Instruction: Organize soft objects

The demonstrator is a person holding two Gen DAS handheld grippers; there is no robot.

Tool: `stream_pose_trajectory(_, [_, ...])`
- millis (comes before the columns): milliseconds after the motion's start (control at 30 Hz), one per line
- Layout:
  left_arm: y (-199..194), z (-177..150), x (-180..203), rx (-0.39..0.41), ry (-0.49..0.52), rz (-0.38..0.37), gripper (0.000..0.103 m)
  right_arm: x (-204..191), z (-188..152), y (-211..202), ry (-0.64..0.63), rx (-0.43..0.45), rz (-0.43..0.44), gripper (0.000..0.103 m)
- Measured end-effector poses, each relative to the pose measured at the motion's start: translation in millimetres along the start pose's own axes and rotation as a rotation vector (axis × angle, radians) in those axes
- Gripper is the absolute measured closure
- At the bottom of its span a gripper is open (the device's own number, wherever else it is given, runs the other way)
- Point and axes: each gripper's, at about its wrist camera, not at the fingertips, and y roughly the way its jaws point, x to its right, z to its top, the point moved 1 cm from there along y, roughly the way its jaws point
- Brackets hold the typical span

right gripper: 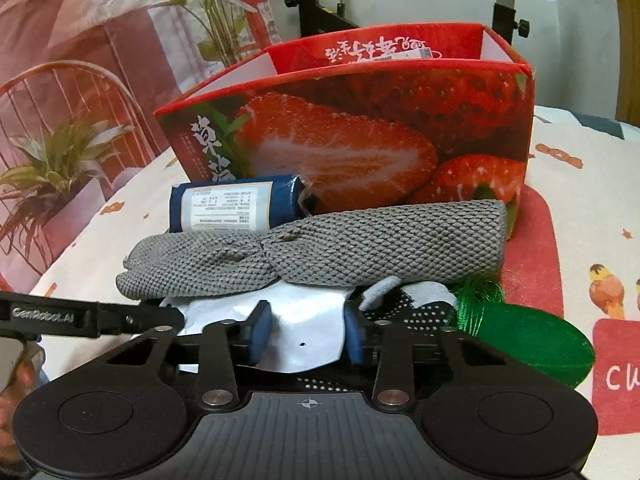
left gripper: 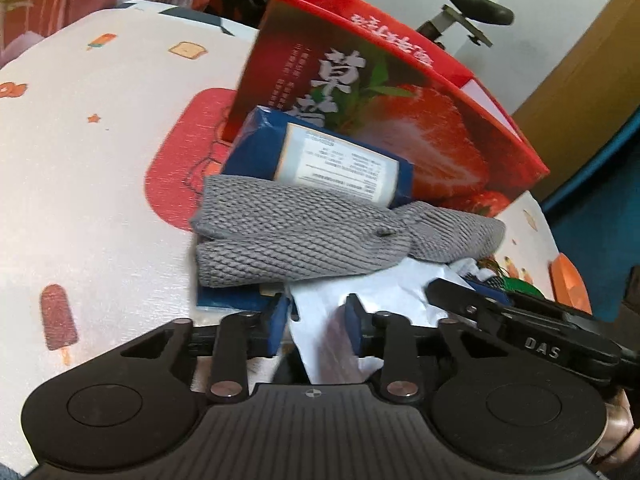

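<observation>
Printed cloth with ice-lolly motifs covers the surface (left gripper: 100, 184); a strawberry box (right gripper: 360, 136) stands at its far side. Your left tongs (left gripper: 318, 322) and right tongs (right gripper: 306, 326) each clench the near edge of a white sheet (right gripper: 304, 320), pads pressing it. Just beyond both, equally near, lies the grey knitted cloth (right gripper: 320, 256), loosely rolled, coarse-meshed, long axis crosswise to your reach. It rests on the sheet, against a blue packet (right gripper: 236, 204) before the box.
</observation>
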Motion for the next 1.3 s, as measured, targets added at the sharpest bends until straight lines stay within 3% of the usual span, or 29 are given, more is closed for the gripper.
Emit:
stream_pose_trajectory(167, [3.5,-0.3,-10.3,-0.009,-0.051,-0.027,0.083,6.6,-2.1,-4.5,0.035,0.011,0.003,0.088])
stream_pose_trajectory(333, [7.5,-1.6,-12.5,-0.005,-0.064,-0.042,0.083,13.6,-5.0,-1.7,0.083,0.013,0.018,0.088])
stream_pose_trajectory(400, [4.2,-3.1,-13.7,0.017,-0.082,-0.014,0.102,15.4,-5.2,-1.3,0.105,0.014,0.024,0.094])
stream_pose_trajectory(500, [-6.9,-1.9,-10.8,0.048,-0.049,0.019,0.102,14.1,-4.1,-6.8,0.117,0.033,0.005,0.101])
stream_pose_trajectory(667, [-19.8,-1.8,-8.2,0.084,-0.046,0.022,0.102,5.3,-2.7,-15.9,0.092,0.055,0.003,0.101])
stream_pose_trajectory(933, [-20.8,-7.0,-6.1,0.048,-0.033,0.034,0.102,-2.2,-6.6,-30.6,0.089,0.070,0.005,0.101])
stream_pose_trajectory(1033, [-22.6,-9.7,-9.6,0.044,-0.047,0.039,0.098,0.1,-10.1,-33.7,0.101,0.074,-0.001,0.101])
stream_pose_trajectory(1167, [-22.1,-14.4,-11.5,0.025,-0.053,0.041,0.078,0.0,-17.0,-34.5,0.095,0.066,-0.018,0.101])
stream_pose_trajectory(1300, [-17.7,-19.8,-16.1,0.003,-0.083,0.002,0.076,-2.0,-24.3,-33.8,0.077,0.061,-0.036,0.101])
